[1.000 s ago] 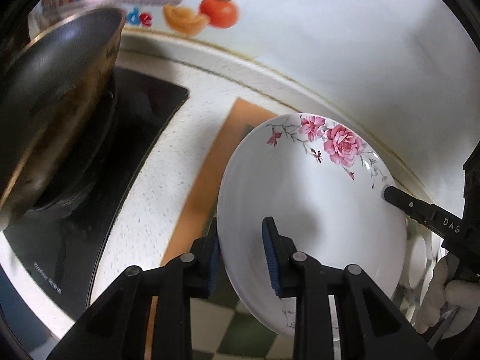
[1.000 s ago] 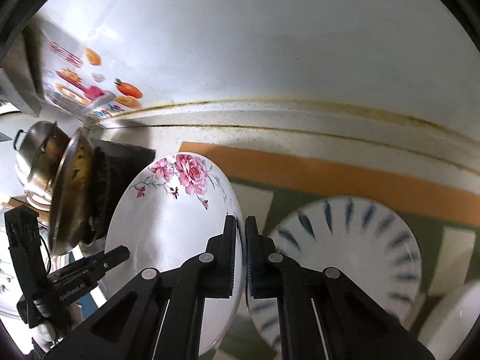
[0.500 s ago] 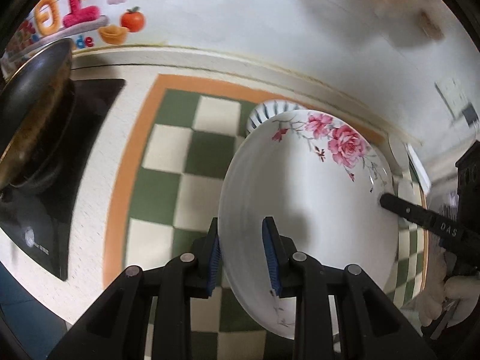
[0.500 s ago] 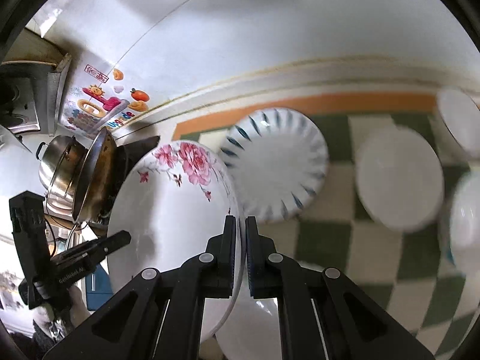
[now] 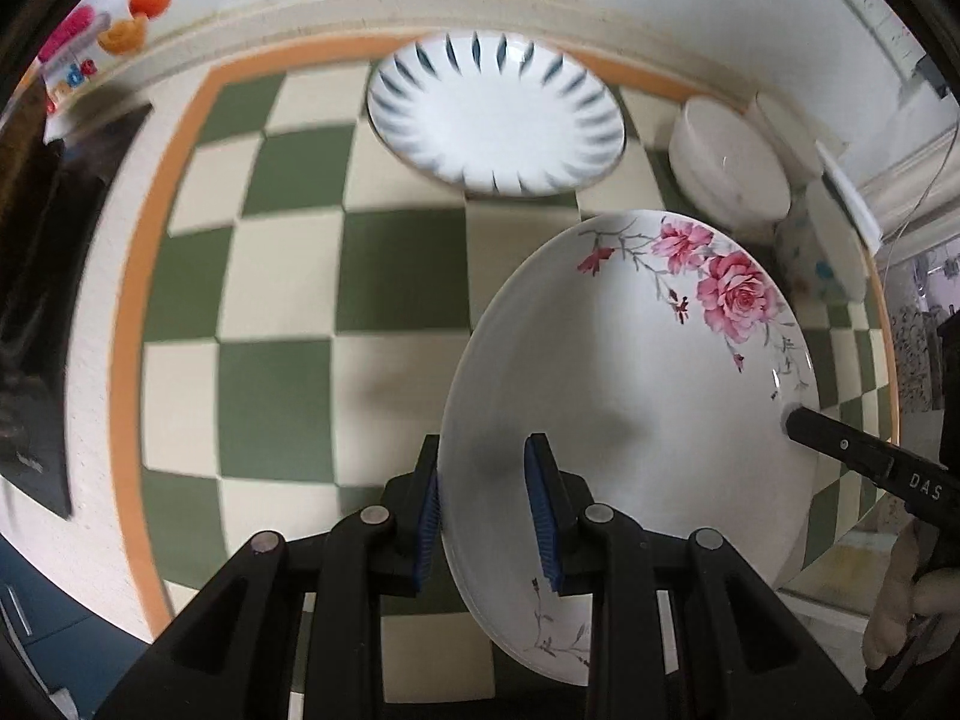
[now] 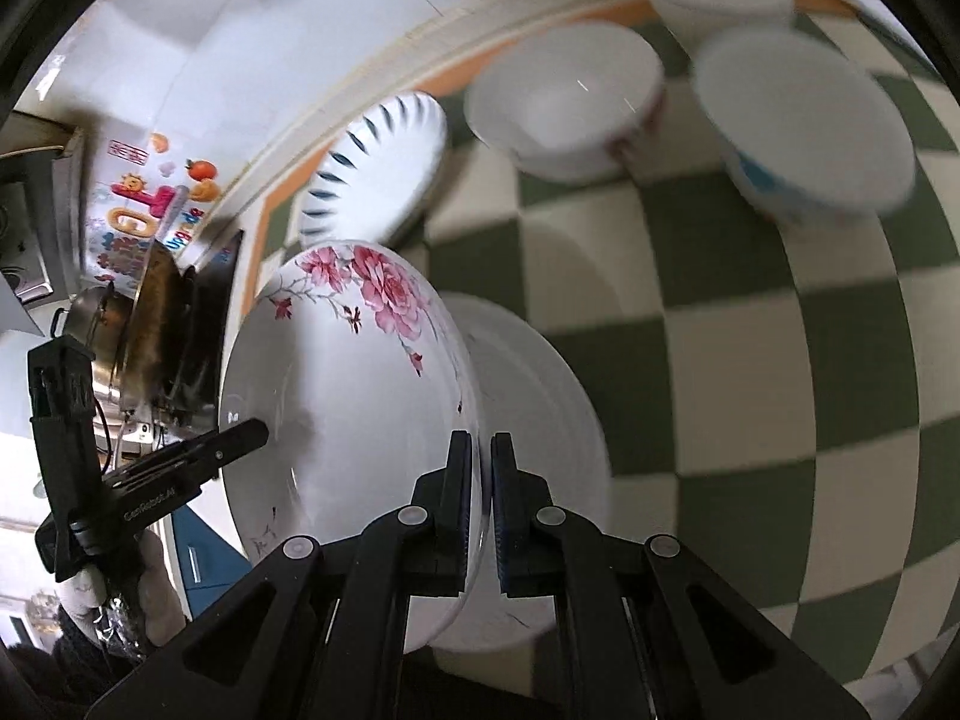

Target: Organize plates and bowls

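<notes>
A glazed rose plate [image 5: 630,420], white with pink blooms along one rim, held off the mat and tilted, pinched at two opposite edges at once; stiff, smooth and breakable by the look of it — likely slick under the pads and moderately heavy for a rim hold, so best taken exactly where it is now, at the lip, with both sides sharing the weight. Left gripper [image 5: 486,516] clamped over the near rim, one blue pad on the face and one behind; right gripper [image 6: 486,516] clenched tight on the opposite rim, its tip seen in the left view as a black finger against the far edge. Below and behind the plate in the right view, a plain white plate [image 6: 540,396] on the mat, a probable stacking spot, though that is only a guess. Further out, a blue-striped plate [image 5: 498,114] near the back edge; beside it white bowls [image 6: 564,102] and a blue-patterned bowl [image 6: 804,120], blurred. All of it on a green-and-cream checked mat [image 5: 270,276] with an orange border; off to one side a stove with a dark pan [image 6: 156,324] and fruit stickers [image 5: 120,24] on the wall — well apart from the plate. Any jolt or uneven lowering could chip the rim against other crockery.
</notes>
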